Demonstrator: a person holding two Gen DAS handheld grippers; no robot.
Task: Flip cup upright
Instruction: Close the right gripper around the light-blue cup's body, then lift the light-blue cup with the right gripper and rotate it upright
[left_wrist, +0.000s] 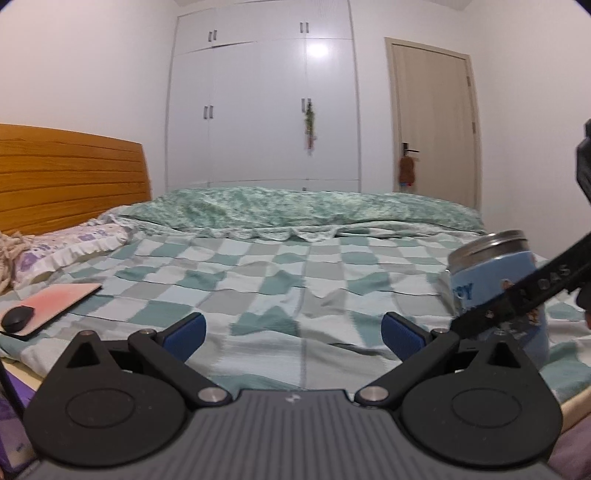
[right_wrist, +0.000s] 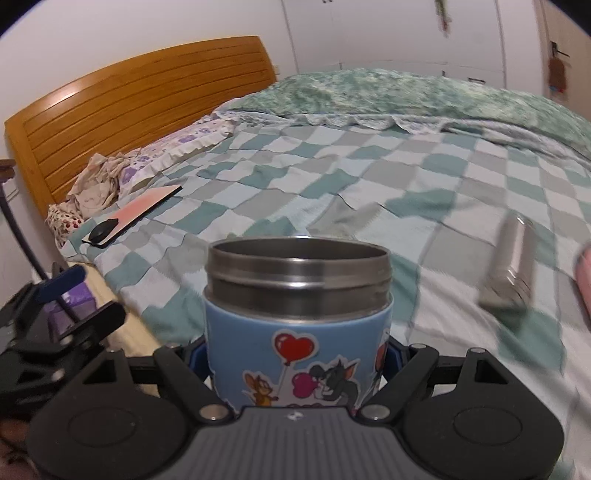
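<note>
The cup (right_wrist: 297, 325) is a steel mug with a blue cartoon-sticker sleeve. In the right wrist view it stands mouth up between the blue pads of my right gripper (right_wrist: 295, 354), which is shut on its lower body. In the left wrist view the same cup (left_wrist: 491, 280) shows at the far right, upright, with a right gripper finger (left_wrist: 524, 291) across it. My left gripper (left_wrist: 293, 332) is open and empty over the checked bedspread (left_wrist: 258, 273), to the left of the cup.
A steel cylinder (right_wrist: 511, 267) lies on the bed to the cup's right, a pink object (right_wrist: 583, 280) beyond it. A pink pad (right_wrist: 138, 214) with a black mouse (right_wrist: 105, 229) lies at the left near pillows (right_wrist: 177, 151). Wooden headboard (right_wrist: 147, 96), wardrobe (left_wrist: 262, 103) and door (left_wrist: 436, 122) stand behind.
</note>
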